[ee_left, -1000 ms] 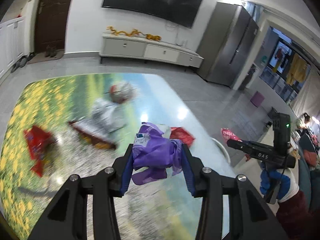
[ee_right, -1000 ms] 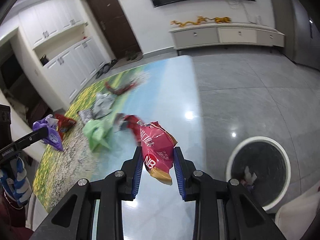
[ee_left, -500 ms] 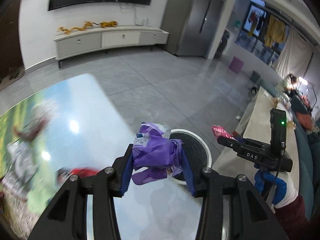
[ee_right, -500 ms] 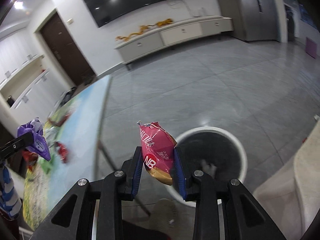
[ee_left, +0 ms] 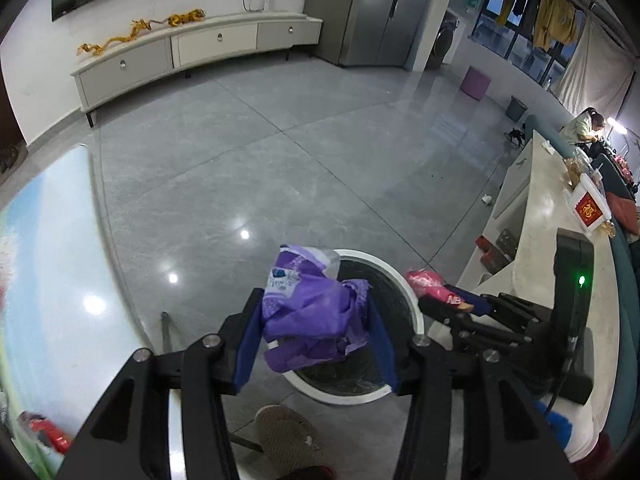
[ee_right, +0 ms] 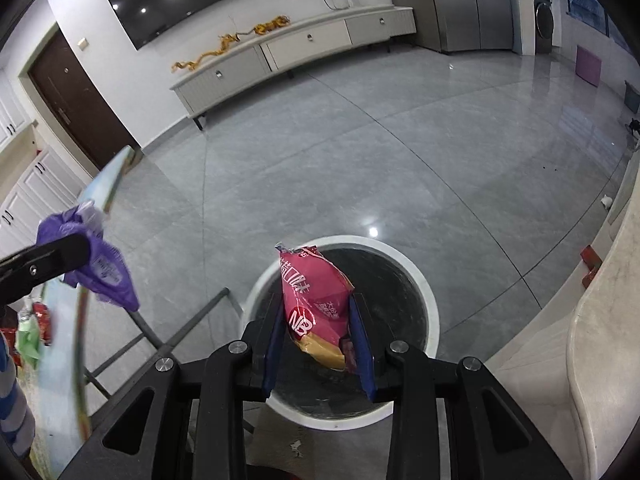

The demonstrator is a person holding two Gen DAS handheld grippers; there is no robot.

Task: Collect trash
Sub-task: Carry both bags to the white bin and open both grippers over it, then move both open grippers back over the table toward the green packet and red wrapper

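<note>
Left gripper (ee_left: 316,330) jaws opening around purple wrapper (ee_left: 310,312), right gripper (ee_right: 318,330) pinching pink snack bag (ee_right: 316,300), both above white-rimmed bin (ee_right: 430,300)

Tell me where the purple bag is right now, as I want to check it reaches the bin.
The purple bag sits between the pads of the left gripper, whose jaws are opening, over the near rim of the white trash bin, left of the pink snack packet.

Left tool (ee_left: 316,336): black frame, blue pads, silver screws. Right tool (ee_right: 318,338) alike; green light on mount.
</note>
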